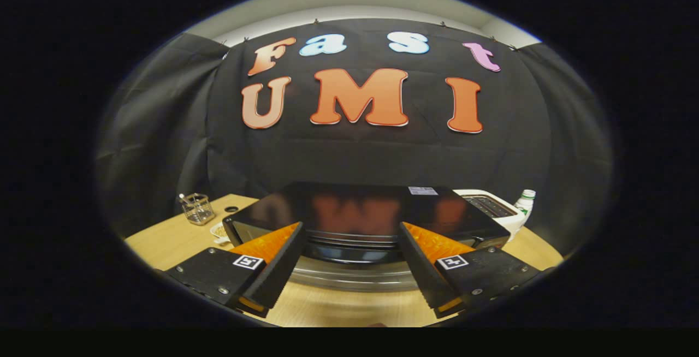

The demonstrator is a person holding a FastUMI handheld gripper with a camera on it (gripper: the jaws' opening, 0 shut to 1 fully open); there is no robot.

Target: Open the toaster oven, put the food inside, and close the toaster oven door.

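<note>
While the tongs hang spread wide and empty above the pale wooden bench, the glossy black box-shaped toaster oven sits just ahead at twelve o'clock, its top mirror-slick. Judging by that shine, the shell is slippery and rigid; the bar-like front edge between the fingers looks the place to pinch. At ten o'clock a clear glass cup; at two, a white slot toaster and a small bottle.
</note>
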